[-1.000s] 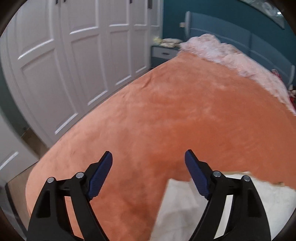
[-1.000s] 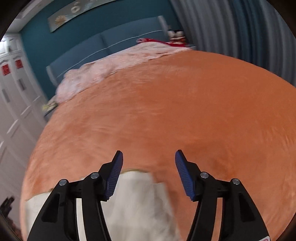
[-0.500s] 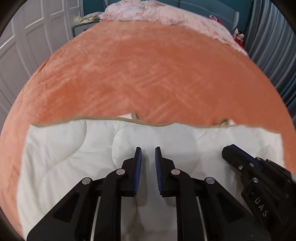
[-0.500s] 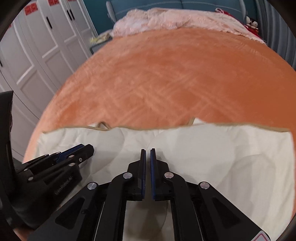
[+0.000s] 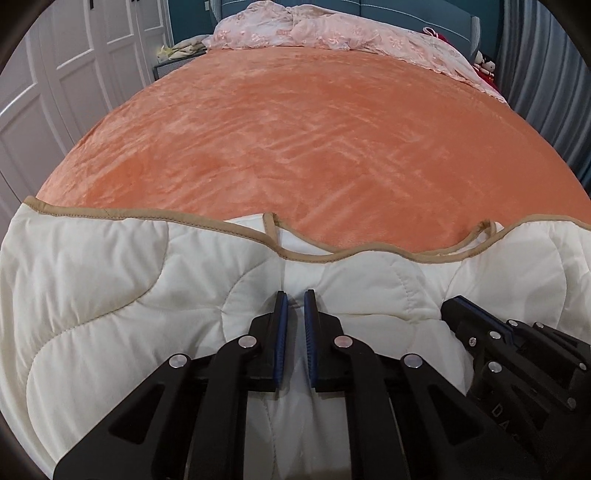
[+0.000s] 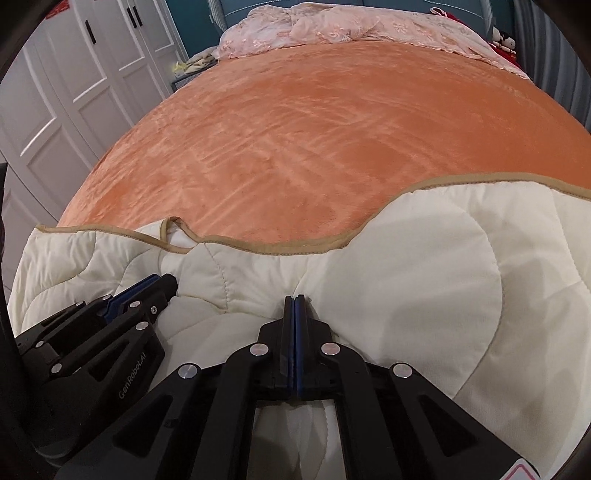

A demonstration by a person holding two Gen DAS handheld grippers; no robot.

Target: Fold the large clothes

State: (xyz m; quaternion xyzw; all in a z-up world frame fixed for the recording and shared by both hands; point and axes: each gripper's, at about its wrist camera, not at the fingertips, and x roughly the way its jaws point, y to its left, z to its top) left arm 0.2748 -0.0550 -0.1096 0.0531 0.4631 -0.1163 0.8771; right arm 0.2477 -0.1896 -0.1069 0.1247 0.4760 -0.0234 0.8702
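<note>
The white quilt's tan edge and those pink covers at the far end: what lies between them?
Only bare orange blanket between the quilt and the pink covers; both views show it.

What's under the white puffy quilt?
The white quilt lies on an orange fuzzy blanket that covers the bed. The blanket shows beyond the quilt's tan edge. What is directly beneath the quilt is covered.

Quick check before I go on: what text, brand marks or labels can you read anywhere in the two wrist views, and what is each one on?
"GenRobot.AI": white lettering on the black body of the left gripper, seen in the right wrist view.
"DA": start of a cut-off marking on the right gripper, left wrist view; the rest cannot be read.
Red stickers on the wardrobe doors: too small and cropped to read.
</note>
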